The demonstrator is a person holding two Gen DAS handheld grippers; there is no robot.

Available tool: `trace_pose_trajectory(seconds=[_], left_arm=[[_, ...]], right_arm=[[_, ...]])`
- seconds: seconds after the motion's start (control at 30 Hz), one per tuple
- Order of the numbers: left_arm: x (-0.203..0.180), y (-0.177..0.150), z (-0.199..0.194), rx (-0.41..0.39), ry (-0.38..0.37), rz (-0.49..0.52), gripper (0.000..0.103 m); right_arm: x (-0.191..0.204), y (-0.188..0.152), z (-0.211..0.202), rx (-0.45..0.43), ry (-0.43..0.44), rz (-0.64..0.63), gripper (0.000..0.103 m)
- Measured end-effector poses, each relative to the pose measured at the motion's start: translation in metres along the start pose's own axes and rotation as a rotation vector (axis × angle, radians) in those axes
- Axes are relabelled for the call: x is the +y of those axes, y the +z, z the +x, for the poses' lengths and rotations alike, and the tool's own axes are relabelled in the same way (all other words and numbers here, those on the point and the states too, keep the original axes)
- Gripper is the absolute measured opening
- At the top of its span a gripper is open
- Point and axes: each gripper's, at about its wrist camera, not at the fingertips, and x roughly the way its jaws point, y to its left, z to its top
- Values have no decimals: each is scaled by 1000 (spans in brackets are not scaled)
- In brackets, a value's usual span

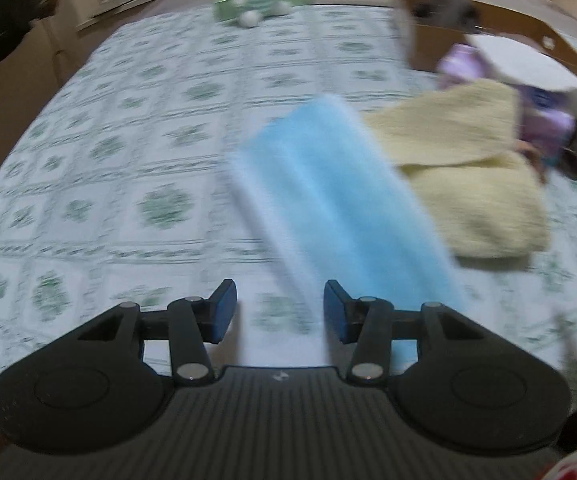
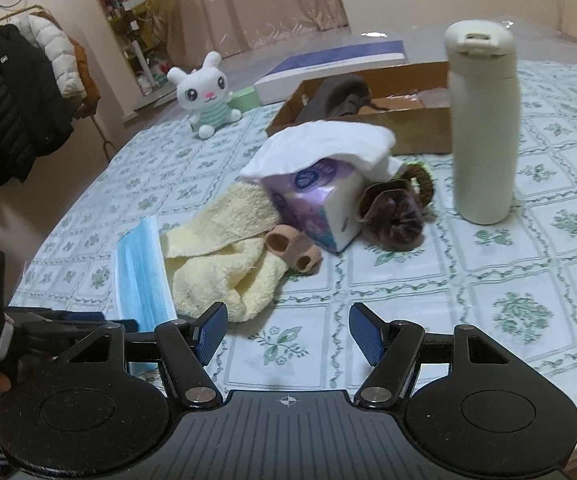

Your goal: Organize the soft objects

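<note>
On the tabletop, left gripper jaws spread at the blue mask, pre-grasp; right gripper spread, idle. Next: close on mask edge.

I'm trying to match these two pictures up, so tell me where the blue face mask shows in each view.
Left wrist view: the blue face mask fills the center, blurred, running from mid-picture down toward the open left tongs.
Right wrist view: the mask lies at lower left, left of the open right tongs.
Shared landmark: the yellow towel beside the mask's right edge in both.
</note>
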Motion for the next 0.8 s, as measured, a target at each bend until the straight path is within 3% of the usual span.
trace_pose_trajectory(seconds=[0.07,0.17,0.23,0.4,0.5,0.57,0.63,0.67,0.8], left_arm=[[16,1,-1,4,-7,-30,46],[29,2,-7,10,-108,-67,47],[30,0,-8,31,-193,-95,54],[12,-5,4,98,-331,-163,63],[2,-7,5,77,-335,-173,69],[0,-7,5,60,-330,-168,52],[2,-6,4,40,-318,-138,6],[4,-5,5,40,-317,-130,1],[19,-2,1,0,-291,-93,0]], right_arm=[[3,0,6,8,5,-3,68],[5,1,13,19,8,-5,68],[6,1,17,27,8,-3,68],[4,0,21,42,4,4,68],[2,-1,22,46,-1,7,68],[-1,-1,21,48,-9,13,68],[-3,-2,21,48,-14,21,68],[-4,-3,22,49,-16,25,68],[-5,-4,23,52,-13,29,68]])
